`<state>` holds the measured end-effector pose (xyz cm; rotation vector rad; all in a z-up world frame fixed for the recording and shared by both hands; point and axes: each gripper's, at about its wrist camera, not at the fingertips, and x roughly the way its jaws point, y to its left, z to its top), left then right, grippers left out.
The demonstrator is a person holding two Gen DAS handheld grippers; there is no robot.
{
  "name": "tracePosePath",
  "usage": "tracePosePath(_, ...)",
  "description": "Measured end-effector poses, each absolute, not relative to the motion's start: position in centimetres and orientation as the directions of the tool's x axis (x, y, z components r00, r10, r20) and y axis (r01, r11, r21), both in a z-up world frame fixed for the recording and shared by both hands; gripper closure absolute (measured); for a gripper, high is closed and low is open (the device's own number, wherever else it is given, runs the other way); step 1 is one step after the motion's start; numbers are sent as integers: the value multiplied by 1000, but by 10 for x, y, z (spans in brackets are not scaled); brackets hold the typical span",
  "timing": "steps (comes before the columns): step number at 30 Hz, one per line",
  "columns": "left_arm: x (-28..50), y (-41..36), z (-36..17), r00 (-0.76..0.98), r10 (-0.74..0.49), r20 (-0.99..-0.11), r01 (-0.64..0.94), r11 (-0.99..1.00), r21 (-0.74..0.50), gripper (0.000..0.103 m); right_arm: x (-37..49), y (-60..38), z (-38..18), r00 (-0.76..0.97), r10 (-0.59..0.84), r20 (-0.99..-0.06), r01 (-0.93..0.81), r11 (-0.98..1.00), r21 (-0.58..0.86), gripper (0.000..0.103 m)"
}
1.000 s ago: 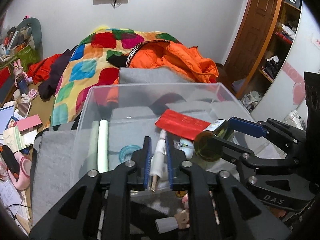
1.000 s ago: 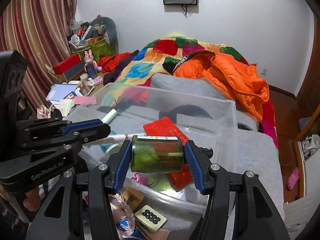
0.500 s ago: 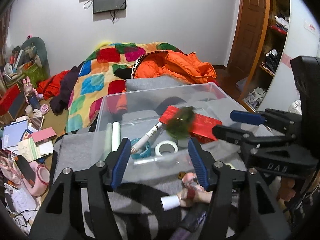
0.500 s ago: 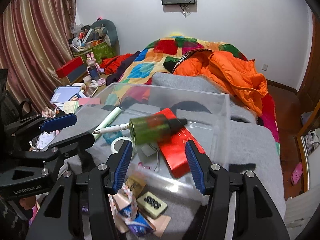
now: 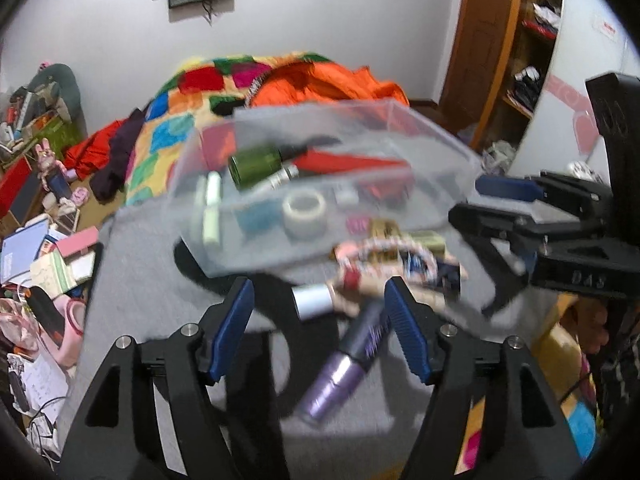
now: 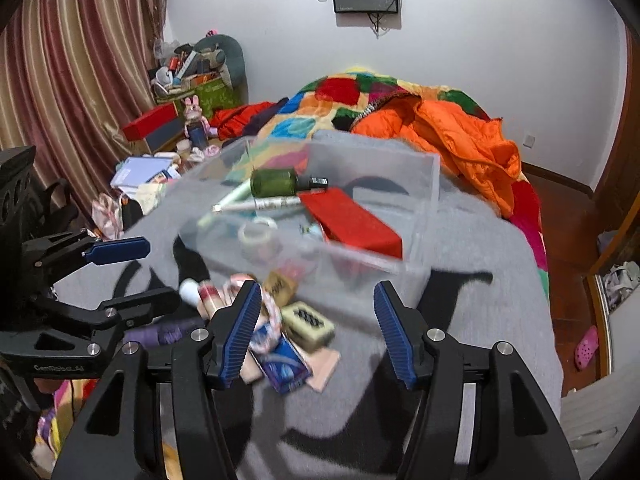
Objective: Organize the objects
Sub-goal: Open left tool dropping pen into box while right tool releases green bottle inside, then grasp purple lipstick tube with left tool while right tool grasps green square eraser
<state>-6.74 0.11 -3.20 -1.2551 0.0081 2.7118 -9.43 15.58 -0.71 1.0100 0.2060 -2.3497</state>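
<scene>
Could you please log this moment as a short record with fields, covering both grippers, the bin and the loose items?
left hand-held gripper: open, empty
right hand-held gripper: open, empty
clear bin: on grey blanket
in bin: green bottle, pen, red packet, tape roll
outside bin: purple tube, white-capped tube, beige case, blue packet
image quality: motion-blurred

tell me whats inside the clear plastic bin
Clear plastic bin holds a dark green glass bottle, white pen, red flat packet and white tape roll; anything under the packet is hidden.
</scene>
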Motion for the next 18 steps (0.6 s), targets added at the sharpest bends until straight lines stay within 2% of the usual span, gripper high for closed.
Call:
tracePosePath(11,-59,13,-71,-560,185,-807,-182,-978,-98,37,-114,171,-45,-455,-464,-760,520,-831,196,52)
tracePosePath(18,-52,7,-71,-594,189,-782,-162,-980,-113,61,-124,158,-54,-412,-482,-773,533,-816,225,60)
